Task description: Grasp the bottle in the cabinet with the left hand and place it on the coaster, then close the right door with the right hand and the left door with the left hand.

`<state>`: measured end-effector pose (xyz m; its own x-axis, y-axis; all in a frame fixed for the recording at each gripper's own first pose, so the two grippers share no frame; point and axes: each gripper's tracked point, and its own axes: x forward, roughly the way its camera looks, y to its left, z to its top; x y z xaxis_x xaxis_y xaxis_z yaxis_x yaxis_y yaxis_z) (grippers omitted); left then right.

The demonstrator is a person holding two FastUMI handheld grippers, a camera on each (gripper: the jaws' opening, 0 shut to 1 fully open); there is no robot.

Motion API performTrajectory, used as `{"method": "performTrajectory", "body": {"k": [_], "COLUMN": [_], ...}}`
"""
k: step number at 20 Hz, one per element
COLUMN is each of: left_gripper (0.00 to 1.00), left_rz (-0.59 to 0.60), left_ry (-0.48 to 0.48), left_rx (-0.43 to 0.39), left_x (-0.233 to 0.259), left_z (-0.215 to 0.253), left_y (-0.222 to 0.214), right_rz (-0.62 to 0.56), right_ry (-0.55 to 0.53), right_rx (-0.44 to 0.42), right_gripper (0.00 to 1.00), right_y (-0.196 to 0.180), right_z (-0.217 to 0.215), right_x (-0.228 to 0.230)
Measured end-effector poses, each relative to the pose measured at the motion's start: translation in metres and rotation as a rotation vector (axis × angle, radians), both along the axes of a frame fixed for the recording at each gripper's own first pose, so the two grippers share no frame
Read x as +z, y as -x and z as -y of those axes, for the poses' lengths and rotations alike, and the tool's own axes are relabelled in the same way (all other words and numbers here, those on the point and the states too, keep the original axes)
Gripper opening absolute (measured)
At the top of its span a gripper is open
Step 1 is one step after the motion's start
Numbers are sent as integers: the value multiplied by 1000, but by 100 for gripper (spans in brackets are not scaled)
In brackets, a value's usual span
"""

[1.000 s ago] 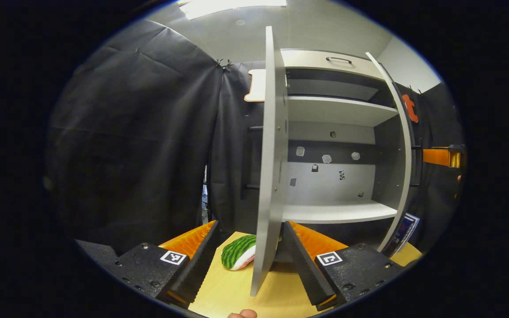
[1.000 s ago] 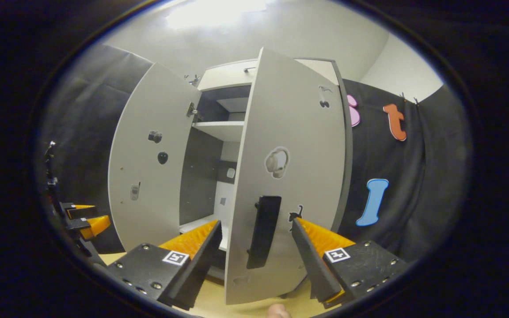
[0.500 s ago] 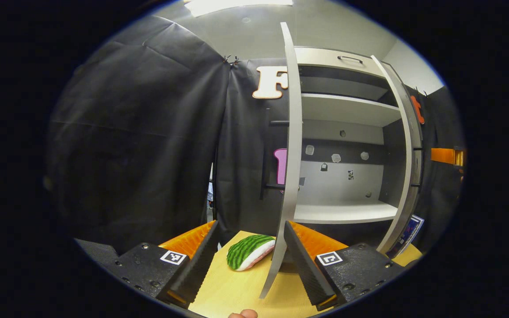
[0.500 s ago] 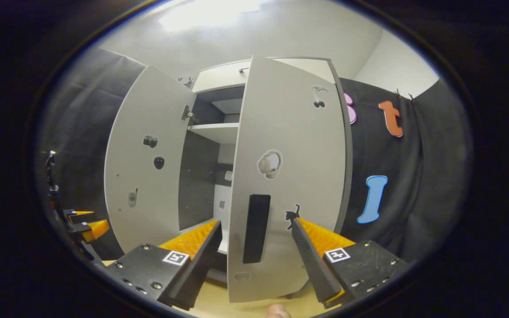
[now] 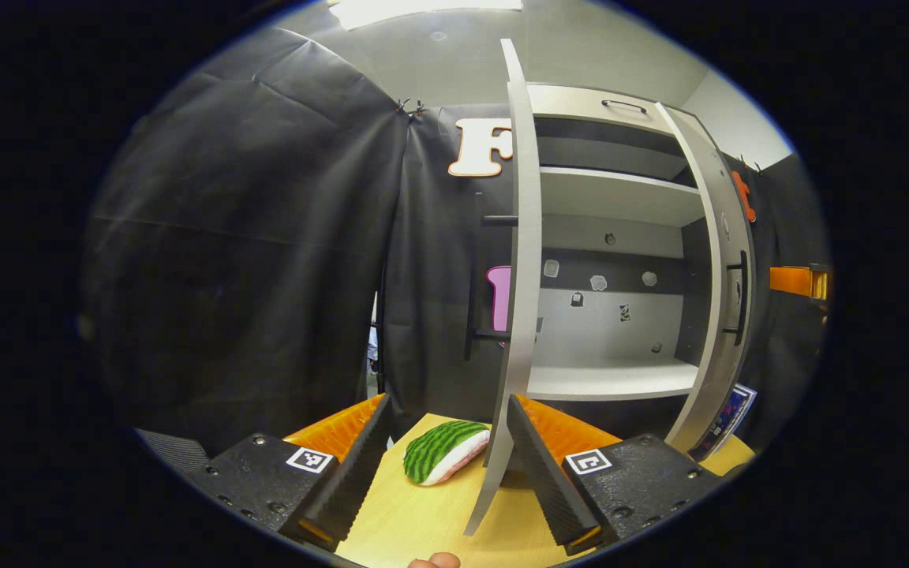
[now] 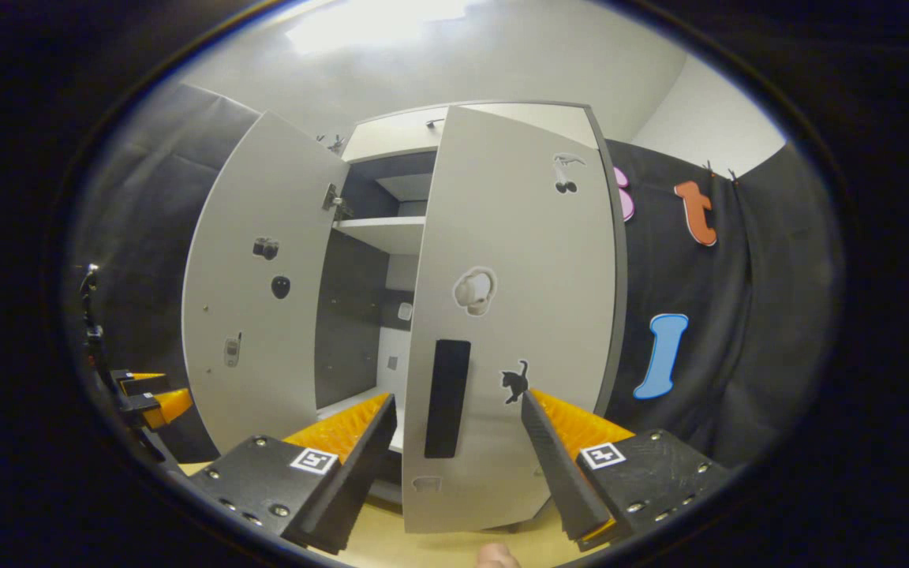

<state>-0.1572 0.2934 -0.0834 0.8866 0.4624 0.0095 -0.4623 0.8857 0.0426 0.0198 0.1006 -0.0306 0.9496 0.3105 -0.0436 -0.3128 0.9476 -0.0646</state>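
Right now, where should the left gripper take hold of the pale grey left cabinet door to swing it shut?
Probably its free vertical edge, which stands edge-on between the open left gripper fingers. Push on the outer face, the side with the black bar handle, toward the cabinet. The right door is nearly closed.

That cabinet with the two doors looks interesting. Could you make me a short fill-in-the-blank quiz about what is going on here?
1. The right door is partly shut, while the left door stands wide ____.
2. The handle on the right door is coloured ____.
3. On the table near the left door's edge lies a toy slice of ____.
4. The right gripper has its fingers ____, holding nothing.

Missing words: open; black; watermelon; apart
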Motion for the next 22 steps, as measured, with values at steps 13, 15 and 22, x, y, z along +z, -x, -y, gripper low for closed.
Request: {"method": "performTrajectory", "body": {"k": [13,15,22], "left_gripper": [91,87,87], "left_rz": [11,11,9], "left_ry": [9,9,19], "left_rx": [14,16,16], "left_x": [1,1,-2], "left_z": [-10,-12,-17], "left_y": [1,1,0], "right_rz": [1,4,3], "right_ry": [-2,-1,-1], "right_rx": [-6,-9,-15], "right_gripper": [96,96,96], "right_y": [-3,-2,-4], "right_z": [-2,-2,-4], "right_x": [-3,-1,-4]}}
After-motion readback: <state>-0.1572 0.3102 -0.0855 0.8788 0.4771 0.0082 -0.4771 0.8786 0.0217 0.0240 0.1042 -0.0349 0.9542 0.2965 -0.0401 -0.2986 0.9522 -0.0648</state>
